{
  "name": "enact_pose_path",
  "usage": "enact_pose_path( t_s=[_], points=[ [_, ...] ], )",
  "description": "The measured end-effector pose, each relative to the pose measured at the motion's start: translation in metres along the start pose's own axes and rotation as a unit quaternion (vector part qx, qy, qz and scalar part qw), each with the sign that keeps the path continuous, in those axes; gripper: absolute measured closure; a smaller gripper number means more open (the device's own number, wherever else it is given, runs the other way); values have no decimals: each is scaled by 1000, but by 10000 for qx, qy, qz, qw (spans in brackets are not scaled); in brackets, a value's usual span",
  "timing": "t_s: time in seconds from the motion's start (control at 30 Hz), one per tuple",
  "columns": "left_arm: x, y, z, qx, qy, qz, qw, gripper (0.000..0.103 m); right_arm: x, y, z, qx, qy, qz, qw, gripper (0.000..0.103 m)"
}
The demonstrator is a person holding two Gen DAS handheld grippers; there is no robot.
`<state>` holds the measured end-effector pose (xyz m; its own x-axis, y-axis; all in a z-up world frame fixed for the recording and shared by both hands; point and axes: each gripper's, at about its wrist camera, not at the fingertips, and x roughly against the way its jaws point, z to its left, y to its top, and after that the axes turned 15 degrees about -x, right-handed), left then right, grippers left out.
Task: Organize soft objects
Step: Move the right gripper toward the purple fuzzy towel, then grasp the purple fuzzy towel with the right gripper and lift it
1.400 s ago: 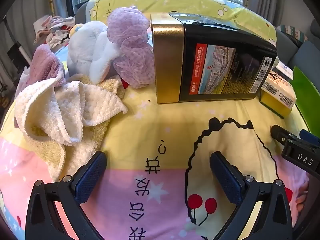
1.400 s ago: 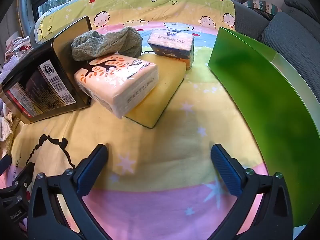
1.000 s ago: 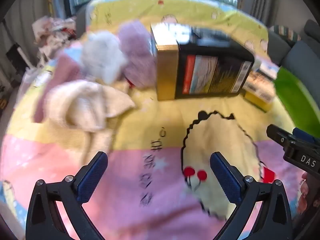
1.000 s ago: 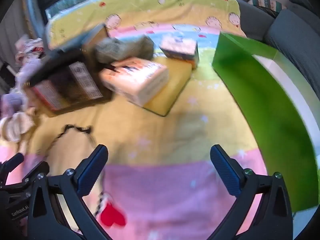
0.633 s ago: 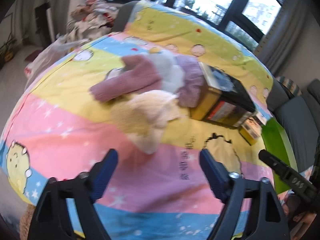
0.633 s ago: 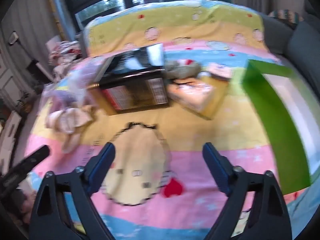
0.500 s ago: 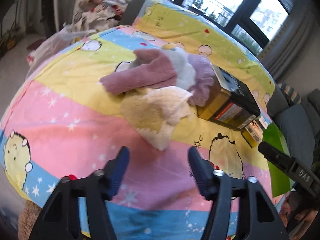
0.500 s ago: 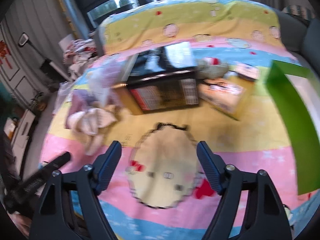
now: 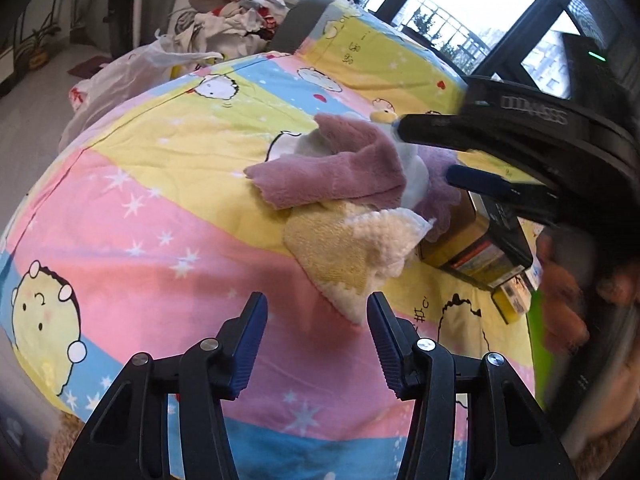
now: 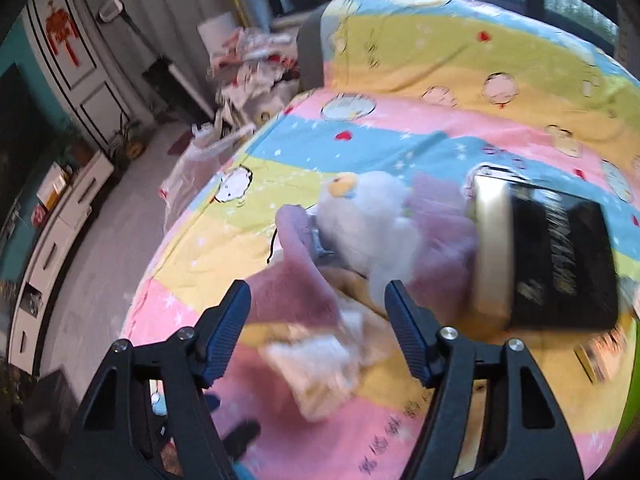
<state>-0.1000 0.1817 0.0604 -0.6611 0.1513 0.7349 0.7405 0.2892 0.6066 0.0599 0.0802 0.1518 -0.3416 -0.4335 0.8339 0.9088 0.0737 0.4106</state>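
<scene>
Both the left gripper point(image 9: 316, 330) and right gripper point(image 10: 318, 328) hovered spread and empty near the fluffy mauve towel point(image 9: 332, 172) beside the black-and-gold box point(image 10: 540, 264).

Fluffy mauve plush towel point(image 9: 332, 176), nubby cream terry cloth point(image 9: 352, 256), glossy black-gold box point(image 10: 540, 264), matt cotton bedsheet point(image 9: 160, 208)

Black claws point(image 9: 316, 330), blue ribbed pads point(image 9: 252, 336)

The bedsheet point(image 9: 132, 184) was striped pink, yellow and blue (cartoon faces, white stars); towels were mauve point(image 9: 332, 172) and cream-yellow point(image 9: 340, 256); the box point(image 10: 560, 264) was black and gold.
</scene>
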Motion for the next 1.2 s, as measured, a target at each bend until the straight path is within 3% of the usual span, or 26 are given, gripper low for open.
enact_pose_path(
  t_s=[0.07, 0.13, 0.17, 0.2, 0.27, 0.47, 0.63, 0.73, 0.9, 1.03, 1.13, 1.2],
  points=[
    [1, 1, 3, 52, -15, 14, 10000, 50, -21, 4, 10, 251, -181, 149, 9994, 40],
    [2, 1, 6, 110, -50, 4, 9999, 50, -34, 7, 11, 336, -264, 353, 9985, 59],
    [3, 1, 8, 135, -53, 6, 9999, 50, -41, 8, 9, 325, -234, 478, 9981, 79],
    [4, 1, 7, 152, -56, 2, 9999, 50, -45, 10, 9, 300, -222, 573, 9977, 92],
    [7, 1, 7, 161, -106, -12, 9998, 50, -39, 9, 2, 214, -177, 509, 9983, 92],
    [24, 5, -10, 2, -360, -146, 9992, 50, 53, 4, -28, -82, 434, -296, 9986, 93],
    [33, 7, -43, -390, -756, -179, 9962, 50, 148, -23, -67, -163, 383, -1221, 9916, 93],
    [28, 4, -67, -629, -1133, -15, 9916, 50, 174, -48, -98, -320, -37, -1444, 9890, 92],
    [4, -13, -105, -1046, -1361, 476, 9840, 50, 155, -93, -136, -514, -684, -1107, 9902, 92],
    [-14, -30, -126, -1256, -1552, 902, 9757, 50, 120, -111, -174, -1237, -278, -268, 9916, 90],
    [-21, -40, -138, -1383, -1633, 1132, 9702, 50, 110, -114, -192, -1694, -265, -193, 9850, 89],
    [-25, -42, -146, -1432, -1709, 1217, 9672, 50, 105, -119, -202, -1876, -472, -230, 9808, 86]
  ],
)
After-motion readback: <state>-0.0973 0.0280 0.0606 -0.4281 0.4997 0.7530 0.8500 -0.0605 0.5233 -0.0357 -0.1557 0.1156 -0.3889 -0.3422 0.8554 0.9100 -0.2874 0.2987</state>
